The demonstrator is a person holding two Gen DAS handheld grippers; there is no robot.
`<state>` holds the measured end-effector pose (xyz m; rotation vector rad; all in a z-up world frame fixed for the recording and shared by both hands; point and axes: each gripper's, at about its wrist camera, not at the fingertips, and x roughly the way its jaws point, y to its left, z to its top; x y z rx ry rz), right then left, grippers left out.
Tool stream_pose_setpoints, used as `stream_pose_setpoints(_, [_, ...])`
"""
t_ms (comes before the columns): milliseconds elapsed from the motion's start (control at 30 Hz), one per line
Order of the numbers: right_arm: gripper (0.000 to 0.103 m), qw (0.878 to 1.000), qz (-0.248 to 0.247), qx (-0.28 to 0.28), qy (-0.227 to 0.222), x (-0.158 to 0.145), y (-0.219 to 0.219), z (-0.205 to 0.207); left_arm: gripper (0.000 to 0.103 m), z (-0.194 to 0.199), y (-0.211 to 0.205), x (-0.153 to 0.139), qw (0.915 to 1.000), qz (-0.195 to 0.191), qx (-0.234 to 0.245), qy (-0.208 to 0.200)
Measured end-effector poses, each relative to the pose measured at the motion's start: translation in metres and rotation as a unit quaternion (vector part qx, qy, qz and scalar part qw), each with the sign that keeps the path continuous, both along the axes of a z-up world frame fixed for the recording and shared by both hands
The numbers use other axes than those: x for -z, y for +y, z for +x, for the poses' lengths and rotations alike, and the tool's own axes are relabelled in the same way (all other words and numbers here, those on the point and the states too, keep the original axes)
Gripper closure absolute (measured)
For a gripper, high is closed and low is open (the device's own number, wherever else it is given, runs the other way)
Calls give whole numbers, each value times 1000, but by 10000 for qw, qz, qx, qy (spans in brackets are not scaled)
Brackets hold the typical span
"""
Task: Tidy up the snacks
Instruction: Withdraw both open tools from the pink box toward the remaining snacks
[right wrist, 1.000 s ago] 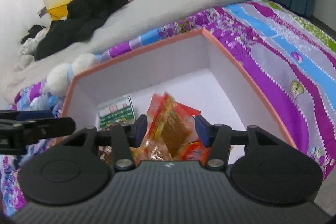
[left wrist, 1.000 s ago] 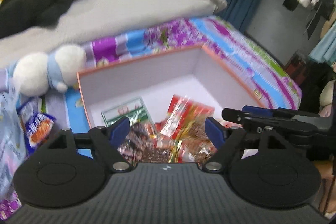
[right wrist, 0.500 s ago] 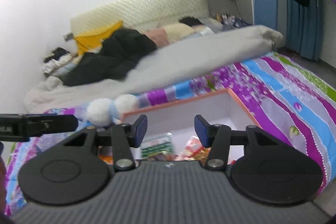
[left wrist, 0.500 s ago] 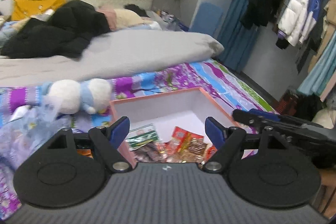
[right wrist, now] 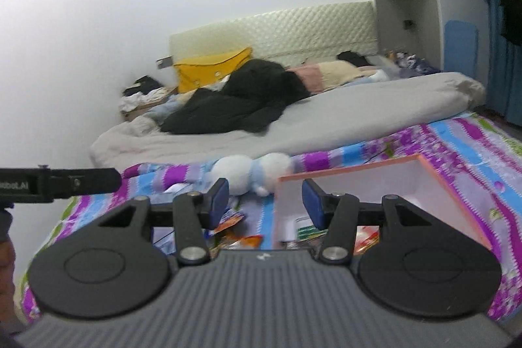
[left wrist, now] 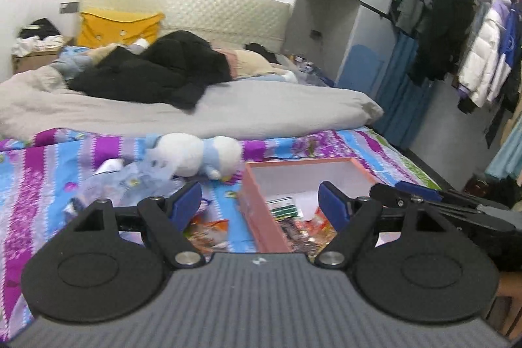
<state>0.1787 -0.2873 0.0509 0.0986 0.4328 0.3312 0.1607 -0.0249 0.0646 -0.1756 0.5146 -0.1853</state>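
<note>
An orange-rimmed box with white inside (left wrist: pixel 261 211) (right wrist: pixel 434 172) sits on the colourful bedspread and holds several snack packets (left wrist: pixel 303 227) (right wrist: pixel 365 238). More packets (left wrist: pixel 208 230) (right wrist: pixel 238 237) lie on the bedspread left of the box. My left gripper (left wrist: pixel 260 204) is open and empty, raised above the box's left wall. My right gripper (right wrist: pixel 265 201) is open and empty, held above the same wall. Each gripper shows at the edge of the other's view.
A white and blue plush toy (left wrist: pixel 199 155) (right wrist: pixel 251 172) lies behind the box. A crumpled clear plastic bag (left wrist: pixel 124 185) lies to the left. A grey duvet (left wrist: pixel 195 113) and black clothes (left wrist: pixel 156 74) fill the back of the bed. Hanging clothes (left wrist: pixel 473 48) stand at right.
Both grippers have lifted up and back from inside the box and shifted left. The right gripper let go of the snack packet it held; that packet now lies in the box.
</note>
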Motion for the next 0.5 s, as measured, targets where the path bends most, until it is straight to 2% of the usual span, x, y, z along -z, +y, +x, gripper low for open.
stream_pose_setpoints(233, [50,9997,-49,-192,122,23,32,-24,21,-30,28,25,9997,23,-219,51])
stream_pose_setpoints(400, [50,9989,171,-308,317,39,47,-43,21,-41,44,51,9990,-151,-392,150])
stream_pose_setpoints(500, [50,9987,52,-376,344,49,58,-53,21,-46,55,67,9984,-230,-466,236])
